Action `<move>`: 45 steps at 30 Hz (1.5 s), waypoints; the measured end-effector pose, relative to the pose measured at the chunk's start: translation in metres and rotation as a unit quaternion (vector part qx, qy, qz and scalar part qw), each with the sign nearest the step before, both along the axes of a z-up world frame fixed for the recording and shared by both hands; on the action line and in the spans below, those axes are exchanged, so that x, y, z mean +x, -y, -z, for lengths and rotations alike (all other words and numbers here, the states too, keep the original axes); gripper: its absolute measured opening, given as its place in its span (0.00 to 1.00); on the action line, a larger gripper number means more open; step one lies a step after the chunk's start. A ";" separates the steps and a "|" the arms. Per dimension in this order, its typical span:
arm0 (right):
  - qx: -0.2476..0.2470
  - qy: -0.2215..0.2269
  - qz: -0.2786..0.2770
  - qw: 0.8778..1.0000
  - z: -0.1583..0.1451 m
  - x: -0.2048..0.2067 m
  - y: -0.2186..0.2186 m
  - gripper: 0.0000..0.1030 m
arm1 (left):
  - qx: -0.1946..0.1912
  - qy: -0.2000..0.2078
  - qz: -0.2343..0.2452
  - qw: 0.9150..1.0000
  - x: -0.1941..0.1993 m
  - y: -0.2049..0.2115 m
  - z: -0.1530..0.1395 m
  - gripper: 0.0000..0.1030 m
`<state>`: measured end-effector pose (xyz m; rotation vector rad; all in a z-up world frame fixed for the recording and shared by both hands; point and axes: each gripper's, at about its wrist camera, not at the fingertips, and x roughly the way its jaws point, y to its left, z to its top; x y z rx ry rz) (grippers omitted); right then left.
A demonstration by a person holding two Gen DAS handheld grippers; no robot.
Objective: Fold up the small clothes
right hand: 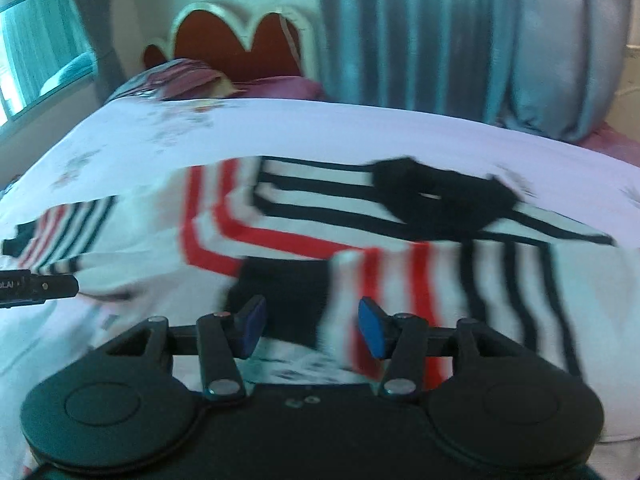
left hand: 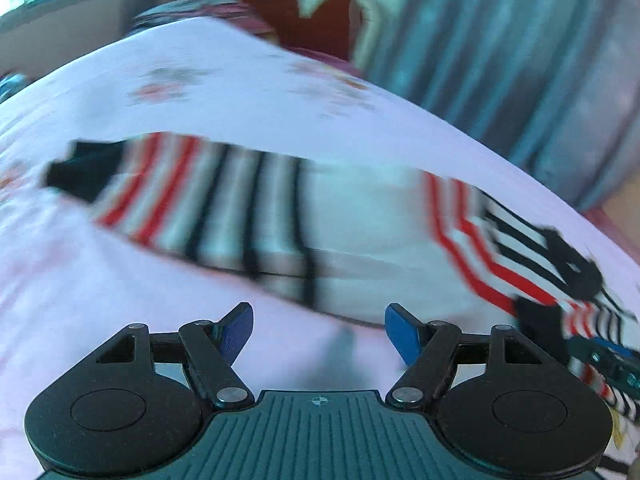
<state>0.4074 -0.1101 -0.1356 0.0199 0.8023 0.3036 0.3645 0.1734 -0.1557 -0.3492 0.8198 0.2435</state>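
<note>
A small white sweater (left hand: 360, 236) with red and black stripes, black cuffs and a black collar lies spread on the bed; it also shows in the right wrist view (right hand: 304, 216). My left gripper (left hand: 319, 330) is open and empty, just short of the sweater's near hem. My right gripper (right hand: 312, 330) is open, its blue pads either side of a folded-in sleeve's black cuff (right hand: 280, 292), not closed on it. The right gripper's tip shows in the left wrist view (left hand: 600, 356), and the left gripper's tip in the right wrist view (right hand: 40, 288). Both views are motion-blurred.
The bed has a pale pink floral sheet (left hand: 120, 280), also seen in the right wrist view (right hand: 280, 128). A red headboard (right hand: 240, 44) and pillows (right hand: 180, 76) stand at the far end. Blue-grey curtains (right hand: 440, 40) hang to the right, a window (right hand: 32, 40) to the left.
</note>
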 end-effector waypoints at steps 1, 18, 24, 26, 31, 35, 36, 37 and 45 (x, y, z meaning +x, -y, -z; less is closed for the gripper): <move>0.002 0.001 -0.004 1.000 -0.001 0.001 -0.008 0.50 | -0.002 0.000 -0.014 1.000 -0.003 -0.013 0.001 0.70; -0.004 -0.008 0.007 1.000 0.005 0.016 -0.059 0.53 | -0.134 0.081 -0.174 0.972 0.011 -0.156 0.050 0.45; -0.013 -0.006 0.034 0.999 0.009 0.023 -0.054 0.53 | -0.135 0.092 -0.190 0.968 0.014 -0.168 0.056 0.05; -0.019 -0.008 0.040 0.999 0.012 0.026 -0.054 0.53 | -0.114 0.101 -0.178 0.972 0.016 -0.160 0.047 0.05; -0.048 -0.030 0.023 0.998 0.030 0.030 -0.058 0.56 | -0.071 0.160 -0.099 0.980 0.027 -0.121 -0.002 0.05; 0.018 -0.016 0.045 0.999 0.012 0.023 -0.037 0.55 | -0.042 0.204 0.013 0.978 0.046 -0.058 -0.047 0.04; 0.026 -0.012 0.049 0.998 0.007 0.021 -0.031 0.55 | -0.041 0.211 0.044 0.976 0.051 -0.039 -0.056 0.04; 0.033 -0.008 0.054 0.998 0.004 0.018 -0.024 0.55 | -0.041 0.215 0.073 0.973 0.057 -0.019 -0.061 0.04; 0.045 -0.001 0.133 0.990 -0.009 -0.014 0.058 0.56 | -0.059 0.172 0.282 0.942 0.081 0.158 -0.038 0.04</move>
